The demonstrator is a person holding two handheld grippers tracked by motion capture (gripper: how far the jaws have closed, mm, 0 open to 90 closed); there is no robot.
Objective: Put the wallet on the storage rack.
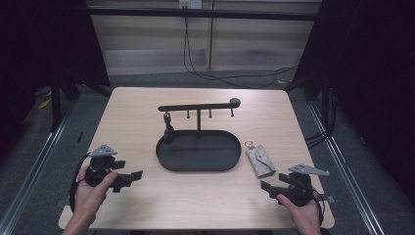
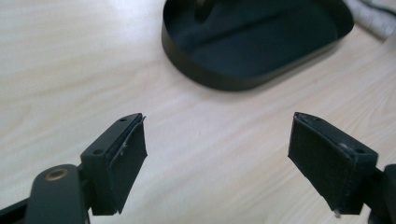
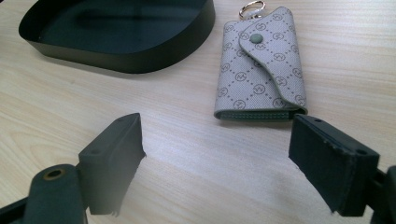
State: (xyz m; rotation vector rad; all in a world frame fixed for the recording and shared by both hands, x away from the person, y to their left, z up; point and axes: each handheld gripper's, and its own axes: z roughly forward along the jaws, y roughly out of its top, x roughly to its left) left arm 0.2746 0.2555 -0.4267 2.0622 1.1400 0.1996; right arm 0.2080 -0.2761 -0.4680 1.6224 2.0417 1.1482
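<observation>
A black oval tray (image 1: 169,161) with a hook rack (image 1: 198,105) rising from its back sits mid-table; a small dark item (image 1: 169,131) hangs from the rack's left hook. A grey patterned key pouch (image 1: 260,160) with a metal ring lies flat to the right of the tray. My left gripper (image 1: 131,178) rests open at the front left, pointing toward the tray (image 2: 201,77). My right gripper (image 1: 270,186) stands open at the front right, just short of the pouch (image 3: 259,70), with nothing between its jaws. The tray's wall (image 3: 121,58) shows to the pouch's left.
The light wooden table (image 1: 195,205) stands on a grey floor with metal rails at both sides. Cables (image 1: 215,76) trail on the floor behind the table's far edge. Dark stands flank the table.
</observation>
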